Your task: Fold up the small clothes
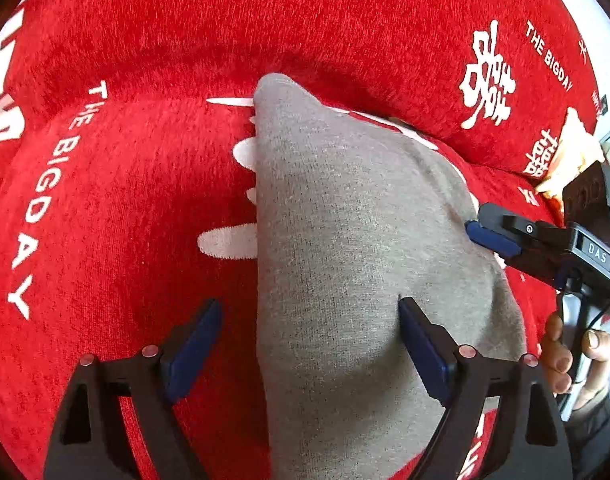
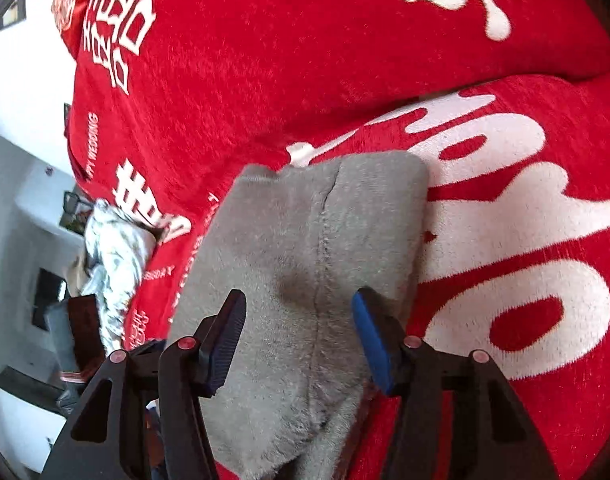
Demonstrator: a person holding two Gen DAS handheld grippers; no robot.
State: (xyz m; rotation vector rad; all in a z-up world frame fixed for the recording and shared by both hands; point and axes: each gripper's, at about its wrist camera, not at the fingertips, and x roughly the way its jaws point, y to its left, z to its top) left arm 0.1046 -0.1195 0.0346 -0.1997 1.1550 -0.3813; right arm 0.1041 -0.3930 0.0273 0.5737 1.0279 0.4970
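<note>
A small grey knit garment (image 1: pixel 345 248) lies folded on a red cloth with white lettering (image 1: pixel 125 208). My left gripper (image 1: pixel 309 344) is open, its fingers straddling the garment's near left edge just above it. My right gripper (image 1: pixel 481 232) comes in from the right in the left wrist view, its blue pad at the garment's right edge. In the right wrist view the right gripper (image 2: pixel 299 336) is open over the grey garment (image 2: pixel 305 240), with a seam line running between its fingers.
The red cloth (image 2: pixel 265 80) covers a padded seat and backrest with a crease behind the garment. A crumpled patterned item (image 2: pixel 113 248) lies at the seat's end. A yellowish item (image 1: pixel 573 156) lies at the right. A hand (image 1: pixel 573 356) holds the right gripper.
</note>
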